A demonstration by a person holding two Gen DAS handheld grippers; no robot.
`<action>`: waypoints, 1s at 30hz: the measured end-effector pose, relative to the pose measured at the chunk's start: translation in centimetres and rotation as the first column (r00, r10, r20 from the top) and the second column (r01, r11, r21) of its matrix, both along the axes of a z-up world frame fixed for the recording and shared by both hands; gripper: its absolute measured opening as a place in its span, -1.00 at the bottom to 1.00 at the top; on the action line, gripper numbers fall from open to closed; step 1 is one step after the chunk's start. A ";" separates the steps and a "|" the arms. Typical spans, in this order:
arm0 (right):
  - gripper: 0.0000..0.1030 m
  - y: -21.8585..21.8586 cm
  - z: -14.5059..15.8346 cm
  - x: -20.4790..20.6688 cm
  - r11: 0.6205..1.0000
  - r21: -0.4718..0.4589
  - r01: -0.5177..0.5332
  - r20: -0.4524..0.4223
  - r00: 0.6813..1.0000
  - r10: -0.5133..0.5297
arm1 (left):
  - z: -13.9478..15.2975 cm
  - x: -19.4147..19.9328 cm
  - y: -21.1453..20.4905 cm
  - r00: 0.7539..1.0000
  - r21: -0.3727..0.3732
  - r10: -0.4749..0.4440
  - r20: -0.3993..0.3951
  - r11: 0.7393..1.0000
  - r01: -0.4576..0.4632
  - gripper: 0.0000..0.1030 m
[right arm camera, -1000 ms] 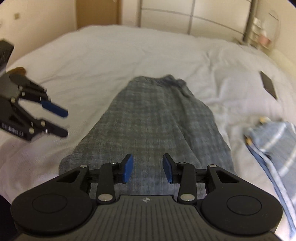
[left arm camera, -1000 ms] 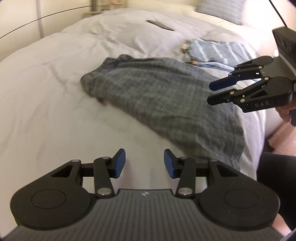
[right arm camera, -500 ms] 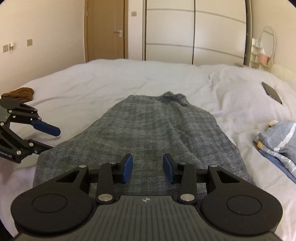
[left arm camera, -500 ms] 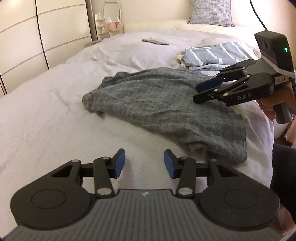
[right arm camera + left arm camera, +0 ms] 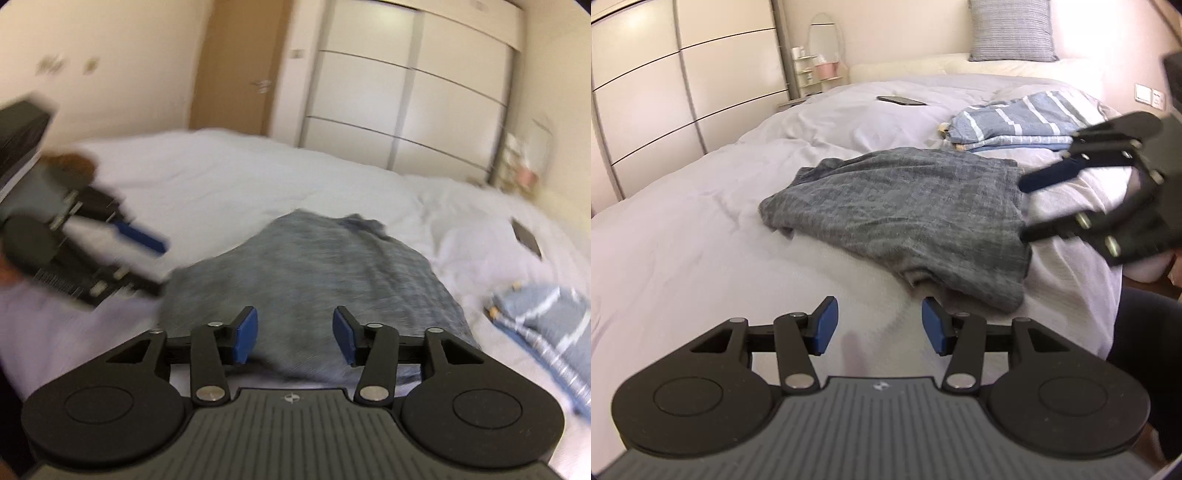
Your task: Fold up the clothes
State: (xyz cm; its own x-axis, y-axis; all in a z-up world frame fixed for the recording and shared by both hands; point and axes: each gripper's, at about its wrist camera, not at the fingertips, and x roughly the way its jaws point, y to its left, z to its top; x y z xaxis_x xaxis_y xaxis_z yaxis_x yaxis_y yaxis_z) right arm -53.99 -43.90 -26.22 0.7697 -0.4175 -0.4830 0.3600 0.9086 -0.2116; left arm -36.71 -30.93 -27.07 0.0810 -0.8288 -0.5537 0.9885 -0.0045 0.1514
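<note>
A grey checked garment [image 5: 905,206] lies rumpled on the white bed [image 5: 683,258]. My left gripper [image 5: 879,325] hovers over bare bedding just short of the garment's near corner. Its jaws are opening and nothing is between them. The right gripper [image 5: 1023,206] shows blurred at the garment's right edge, fingers spread. In the right wrist view my right gripper [image 5: 295,334] sits low over the garment [image 5: 314,266]'s near end. Its jaws are opening too, with cloth behind them but not pinched. The left gripper [image 5: 160,267] appears blurred at the garment's left side.
Folded blue striped clothes [image 5: 1015,122] lie beyond the garment, with a dark phone [image 5: 901,100] farther back. A grey pillow [image 5: 1010,29] leans at the headboard. Wardrobe doors [image 5: 683,92] line the left wall. A person's dark leg [image 5: 1145,332] stands by the bed's right edge.
Both grippers have dropped lower and closed in on the grey garment's near end from either side. Both pairs of jaws stand wider than before.
</note>
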 end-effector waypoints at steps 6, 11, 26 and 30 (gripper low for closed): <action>0.09 5.0 -0.1 1.1 0.979 -0.153 -0.136 -0.119 0.986 0.118 | 0.9 -0.5 2.9 0.997 -0.020 0.068 -0.032 0.997 -0.069 -0.03; 0.08 7.2 -0.9 3.8 0.967 -0.196 -0.163 -0.180 0.975 0.128 | 1.7 -0.7 4.7 0.993 -0.037 0.101 -0.057 0.994 -0.104 -0.02; -1.00 3.0 0.6 1.9 0.985 -0.171 -0.036 -0.059 0.998 0.026 | 0.7 -2.6 -0.6 0.984 -0.008 0.136 -0.116 0.990 -0.137 0.13; -1.00 1.9 1.9 1.1 0.987 -0.160 -0.016 -0.004 1.000 0.016 | 0.7 -2.0 -2.8 0.965 -0.015 0.144 -0.218 0.989 -0.150 0.13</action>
